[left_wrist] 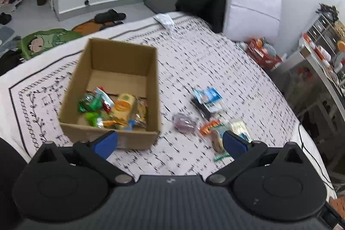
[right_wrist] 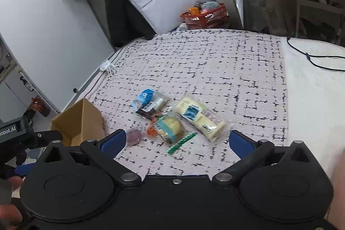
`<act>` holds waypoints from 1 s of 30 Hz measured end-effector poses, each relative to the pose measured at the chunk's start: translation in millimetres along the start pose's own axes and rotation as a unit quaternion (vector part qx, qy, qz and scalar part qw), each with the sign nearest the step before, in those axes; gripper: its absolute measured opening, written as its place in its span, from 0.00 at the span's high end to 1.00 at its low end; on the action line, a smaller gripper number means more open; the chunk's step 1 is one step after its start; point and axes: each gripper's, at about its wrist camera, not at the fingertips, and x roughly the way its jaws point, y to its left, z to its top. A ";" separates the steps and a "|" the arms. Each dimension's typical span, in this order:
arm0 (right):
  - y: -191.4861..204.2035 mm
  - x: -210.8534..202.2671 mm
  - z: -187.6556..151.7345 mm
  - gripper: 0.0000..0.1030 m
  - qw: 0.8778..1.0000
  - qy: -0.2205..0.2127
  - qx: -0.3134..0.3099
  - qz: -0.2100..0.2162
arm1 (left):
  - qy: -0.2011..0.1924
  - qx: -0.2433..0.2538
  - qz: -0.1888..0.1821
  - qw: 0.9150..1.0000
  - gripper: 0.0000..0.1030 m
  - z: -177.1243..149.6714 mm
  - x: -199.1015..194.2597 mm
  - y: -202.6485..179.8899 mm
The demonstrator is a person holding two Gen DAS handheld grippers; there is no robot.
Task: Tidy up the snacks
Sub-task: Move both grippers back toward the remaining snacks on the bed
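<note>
A brown cardboard box (left_wrist: 112, 87) sits open on a bed with a white blanket with black dashes (right_wrist: 215, 61). Inside the box lie many snack packs (left_wrist: 112, 109) in green, red and orange. More snacks lie on the blanket to the right of the box: a blue and white pack (right_wrist: 148, 100), a long pale yellow pack (right_wrist: 200, 118), a round cake in a clear wrapper (right_wrist: 170, 127) and a small purple pack (right_wrist: 133, 136). The left claw (left_wrist: 170, 141) is spread wide apart with nothing in it, near the box's front wall. The right claw (right_wrist: 177, 141) is wide apart too, empty, near the loose snacks.
</note>
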 end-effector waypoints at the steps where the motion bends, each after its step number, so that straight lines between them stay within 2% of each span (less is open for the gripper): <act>1: -2.1 1.3 0.3 0.04 1.000 0.003 0.002 -0.003 | 0.002 0.005 -0.001 1.000 0.00 -1.6 0.9 -3.6; 4: -8.4 4.5 1.5 0.08 1.000 0.010 0.009 -0.014 | 0.005 0.016 -0.001 1.000 0.00 -5.1 4.1 -14.5; 16: -22.9 22.8 20.0 0.09 0.998 0.015 0.051 -0.019 | 0.014 0.020 -0.017 1.000 0.03 -10.1 27.8 -43.9; 19: -24.5 32.5 24.1 0.14 0.998 0.020 0.053 -0.020 | 0.014 0.021 -0.020 0.999 0.04 -9.5 34.5 -50.5; 28: -26.3 55.5 22.1 0.19 0.998 0.033 0.043 -0.023 | 0.034 -0.003 -0.042 0.999 0.23 -10.9 63.5 -60.9; 30: -28.4 60.5 21.3 0.20 0.998 0.035 0.044 -0.030 | 0.043 -0.018 -0.048 0.998 0.34 -13.1 72.5 -59.7</act>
